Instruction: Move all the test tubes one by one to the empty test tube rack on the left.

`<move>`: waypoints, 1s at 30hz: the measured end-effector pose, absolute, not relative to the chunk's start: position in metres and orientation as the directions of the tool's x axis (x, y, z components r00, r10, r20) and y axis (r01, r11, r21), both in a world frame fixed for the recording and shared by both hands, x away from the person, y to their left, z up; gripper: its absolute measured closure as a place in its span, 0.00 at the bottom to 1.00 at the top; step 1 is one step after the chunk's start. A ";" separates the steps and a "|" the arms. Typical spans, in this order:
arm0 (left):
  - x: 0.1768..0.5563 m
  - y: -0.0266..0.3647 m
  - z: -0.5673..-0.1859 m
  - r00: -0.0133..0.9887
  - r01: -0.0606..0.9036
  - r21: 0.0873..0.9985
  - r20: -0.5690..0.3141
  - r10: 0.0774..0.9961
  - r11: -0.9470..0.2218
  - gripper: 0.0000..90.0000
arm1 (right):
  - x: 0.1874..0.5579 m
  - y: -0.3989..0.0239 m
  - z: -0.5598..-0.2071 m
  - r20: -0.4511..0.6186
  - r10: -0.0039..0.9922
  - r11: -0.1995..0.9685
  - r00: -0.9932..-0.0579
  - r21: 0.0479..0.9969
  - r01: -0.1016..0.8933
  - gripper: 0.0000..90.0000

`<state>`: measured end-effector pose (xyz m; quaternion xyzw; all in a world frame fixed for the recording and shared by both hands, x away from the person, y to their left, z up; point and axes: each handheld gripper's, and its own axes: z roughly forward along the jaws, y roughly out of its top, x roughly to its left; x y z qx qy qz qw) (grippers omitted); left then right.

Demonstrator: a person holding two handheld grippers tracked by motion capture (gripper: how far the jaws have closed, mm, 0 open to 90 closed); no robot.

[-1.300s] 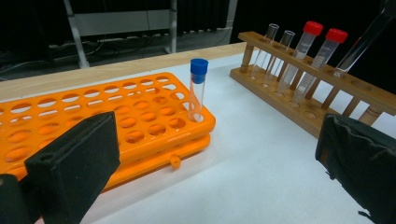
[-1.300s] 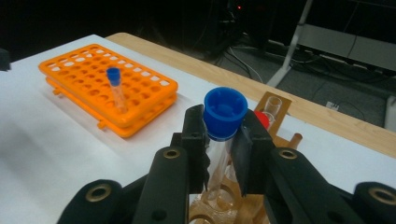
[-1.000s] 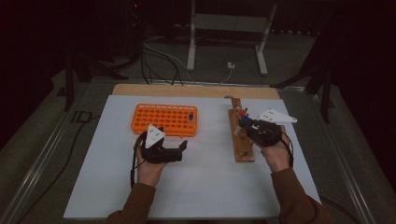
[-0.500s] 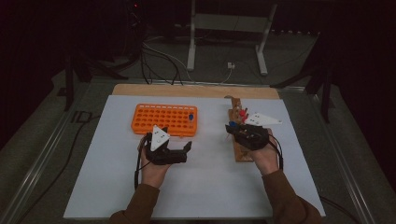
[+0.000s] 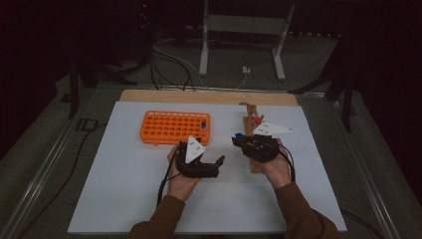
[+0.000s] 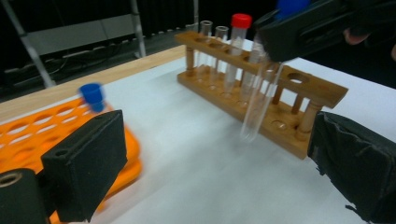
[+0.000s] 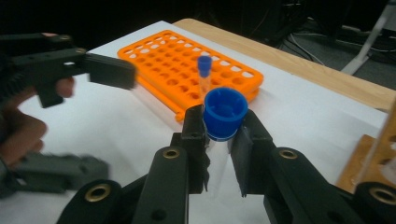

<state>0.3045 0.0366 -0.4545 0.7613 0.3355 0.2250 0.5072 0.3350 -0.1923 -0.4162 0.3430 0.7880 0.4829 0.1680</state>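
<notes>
Right claw (image 7: 218,140) is clamped just under the cap of a blue-capped tube (image 6: 261,100), now lifted clear of the wooden rack (image 6: 261,93) and carried off its near side toward the orange rack (image 5: 175,127); a second ago it was still over the wooden rack. Left claw (image 5: 211,167) has been moved toward the wooden rack; its jaws, wide with nothing between them, have just begun closing. A handover or transfer to the orange rack, where one blue-capped tube (image 7: 203,74) already stands, appears under way.
</notes>
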 end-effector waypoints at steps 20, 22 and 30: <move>0.309 0.007 -0.458 0.711 0.254 0.925 0.019 0.703 -0.282 0.75 | 0.332 -0.176 -0.419 0.104 0.660 0.295 -0.744 0.875 0.384 0.85; 0.310 0.006 -0.459 0.715 0.253 0.925 0.020 0.699 -0.285 0.79 | 0.332 -0.176 -0.419 0.103 0.658 0.297 -0.746 0.875 0.383 0.85; 0.310 0.007 -0.459 0.720 0.246 0.925 0.025 0.693 -0.289 0.86 | 0.332 -0.176 -0.420 0.105 0.654 0.296 -0.750 0.876 0.381 0.82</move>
